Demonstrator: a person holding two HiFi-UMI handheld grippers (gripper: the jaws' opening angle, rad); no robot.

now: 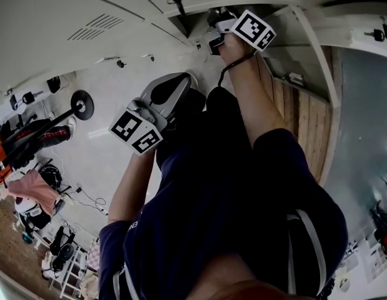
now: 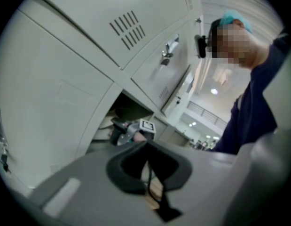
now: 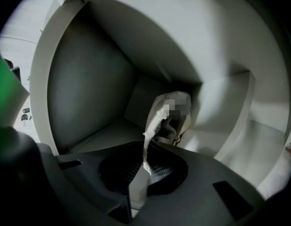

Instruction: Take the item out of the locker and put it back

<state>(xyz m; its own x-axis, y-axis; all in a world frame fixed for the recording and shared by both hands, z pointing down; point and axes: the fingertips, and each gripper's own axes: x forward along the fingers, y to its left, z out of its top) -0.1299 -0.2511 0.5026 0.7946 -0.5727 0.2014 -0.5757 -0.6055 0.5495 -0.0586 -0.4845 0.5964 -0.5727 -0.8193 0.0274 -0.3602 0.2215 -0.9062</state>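
Observation:
The open locker compartment (image 1: 199, 17) lies at the top of the head view. My right gripper (image 1: 213, 31) reaches into it, its marker cube just outside. In the right gripper view a pale, crumpled bag-like item (image 3: 166, 121) stands on the compartment floor, and the right gripper (image 3: 144, 166) is shut on its thin front edge. My left gripper (image 1: 192, 81) hangs outside and below the opening with its jaws together and nothing between them. The left gripper view shows those shut jaws (image 2: 147, 173) and, beyond them, the right gripper (image 2: 129, 132) inside the locker opening (image 2: 129, 109).
Shut grey locker doors with vent slots (image 1: 96, 27) surround the opening; one has a latch handle (image 2: 168, 51). A key hangs in a lock (image 1: 376, 34) at the upper right. A wooden panel (image 1: 306, 117) runs down the right. Gym gear (image 1: 30, 167) stands far left.

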